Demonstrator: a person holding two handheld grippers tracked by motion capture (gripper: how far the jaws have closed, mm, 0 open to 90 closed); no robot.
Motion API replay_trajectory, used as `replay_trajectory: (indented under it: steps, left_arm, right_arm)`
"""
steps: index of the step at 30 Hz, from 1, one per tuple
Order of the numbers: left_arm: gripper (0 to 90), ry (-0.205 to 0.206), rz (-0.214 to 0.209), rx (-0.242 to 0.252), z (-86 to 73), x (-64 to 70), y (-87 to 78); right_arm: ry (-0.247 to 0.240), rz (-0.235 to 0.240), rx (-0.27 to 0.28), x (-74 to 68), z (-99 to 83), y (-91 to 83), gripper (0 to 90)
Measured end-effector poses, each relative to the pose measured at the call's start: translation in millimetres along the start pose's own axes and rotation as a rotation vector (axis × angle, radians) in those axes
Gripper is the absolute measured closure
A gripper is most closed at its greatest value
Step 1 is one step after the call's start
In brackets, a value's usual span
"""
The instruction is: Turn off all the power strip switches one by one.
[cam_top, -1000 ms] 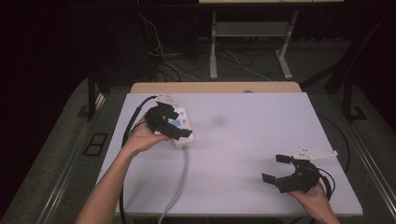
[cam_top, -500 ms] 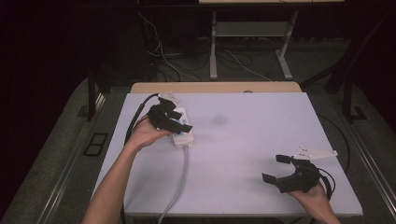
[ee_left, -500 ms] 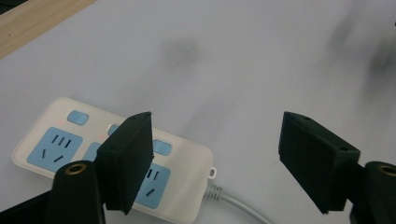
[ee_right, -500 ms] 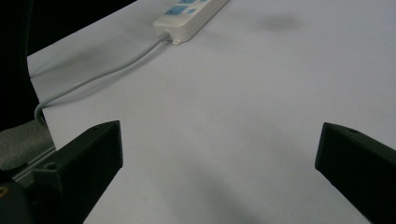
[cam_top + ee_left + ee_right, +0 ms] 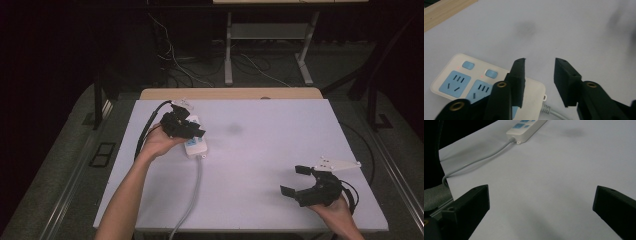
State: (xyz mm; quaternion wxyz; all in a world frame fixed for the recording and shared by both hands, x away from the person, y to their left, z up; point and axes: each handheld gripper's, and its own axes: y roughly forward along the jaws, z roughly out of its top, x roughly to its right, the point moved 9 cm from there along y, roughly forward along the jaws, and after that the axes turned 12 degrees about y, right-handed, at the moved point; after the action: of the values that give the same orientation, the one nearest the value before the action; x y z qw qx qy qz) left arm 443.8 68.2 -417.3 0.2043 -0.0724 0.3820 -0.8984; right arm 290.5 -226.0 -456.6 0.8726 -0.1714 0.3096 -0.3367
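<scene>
So, we're hovering the left gripper (image 5: 539, 72) right over the cord end of the white power strip (image 5: 454, 82), jaws parted a little with nothing between them. In the left gripper view one jaw is sitting over the strip's near corner while the other is hanging over bare table, so we're not clamping anything yet. The strip itself is lying flat toward the back left of the white table (image 5: 260, 165), just under our left hand in the high view, with its grey cable (image 5: 192, 192) trailing off toward the front edge. We're seeing blue sockets and two blue switch buttons (image 5: 491, 73), each with a tiny red glow beside it.

Our right gripper (image 5: 300, 181) is idling well apart at the front right, jaws spread wide and empty; from its own view the strip is way off at the far end of the table.

As for progress, we're guessing it's early going: the strip looks untouched, nothing is plugged in, and whether we're going for a grab or a button press, that contact is what's left to do. There's also a dark smudge (image 5: 234, 129) on the table near the strip.
</scene>
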Motion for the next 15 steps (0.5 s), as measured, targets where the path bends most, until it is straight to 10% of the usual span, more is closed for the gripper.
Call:
replay_trajectory:
  steps: [15]
  left_arm:
    - [89.0,-0.039,-0.013,-0.038,-10.6,-9.4,19.3]
  right_arm:
    - [-0.006,-0.008,0.003,1.8,0.0,-0.1,0.7]
